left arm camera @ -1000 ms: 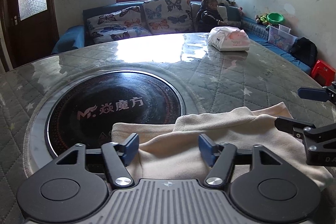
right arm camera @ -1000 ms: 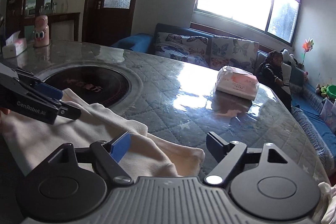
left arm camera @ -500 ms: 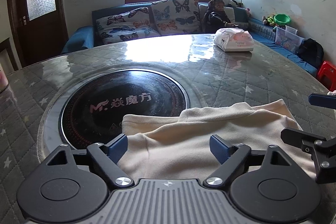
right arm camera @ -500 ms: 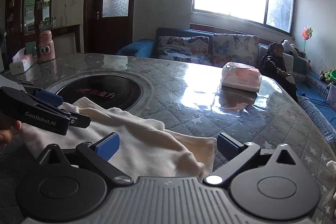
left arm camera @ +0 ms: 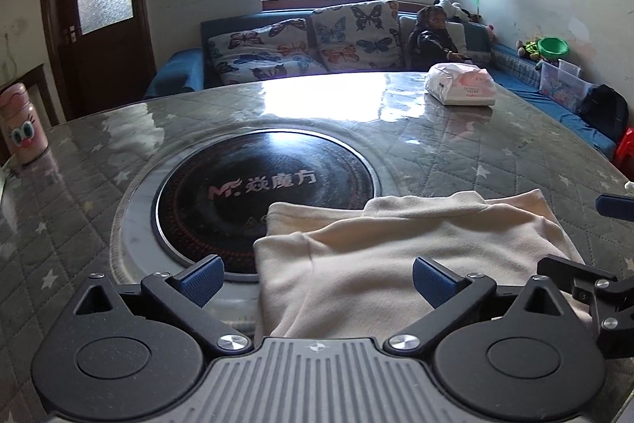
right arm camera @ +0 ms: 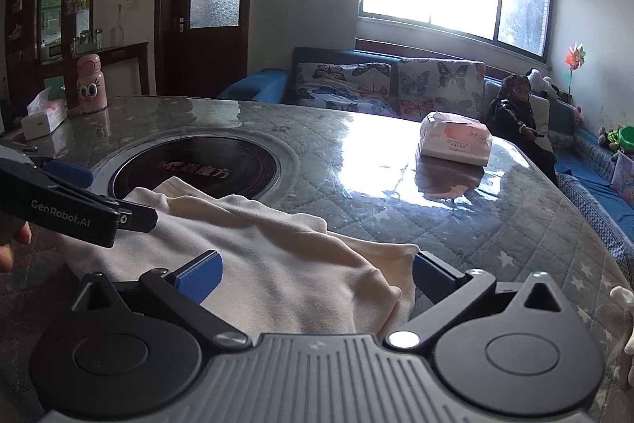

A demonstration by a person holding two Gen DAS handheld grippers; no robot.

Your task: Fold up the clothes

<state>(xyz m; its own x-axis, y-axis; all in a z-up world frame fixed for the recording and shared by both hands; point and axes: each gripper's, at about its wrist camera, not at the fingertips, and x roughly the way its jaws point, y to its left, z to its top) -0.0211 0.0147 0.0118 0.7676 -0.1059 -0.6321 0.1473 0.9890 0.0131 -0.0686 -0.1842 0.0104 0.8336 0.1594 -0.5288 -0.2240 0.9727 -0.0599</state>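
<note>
Both tongs, left tongs (left arm camera: 317, 278) and right tongs (right arm camera: 315, 274), just spread wide, nothing pinched; cream garment (left arm camera: 404, 248) folded flat at 6 o'clock on the surface (left arm camera: 495, 153). Could snag a loose layer (top flap) and undo the fold. Might drag fabric across the cooktop (left arm camera: 261, 185) at 11 o'clock.

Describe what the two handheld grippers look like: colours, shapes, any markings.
The left gripper and the right gripper look alike: matt black bodies with two round discs, triangular cut-outs, silver screws, a ribbed grey centre plate, and black fingers tipped with textured blue pads. White "GenRobot.AI" lettering runs along the left gripper's side in the right wrist view. No cables show.
</note>
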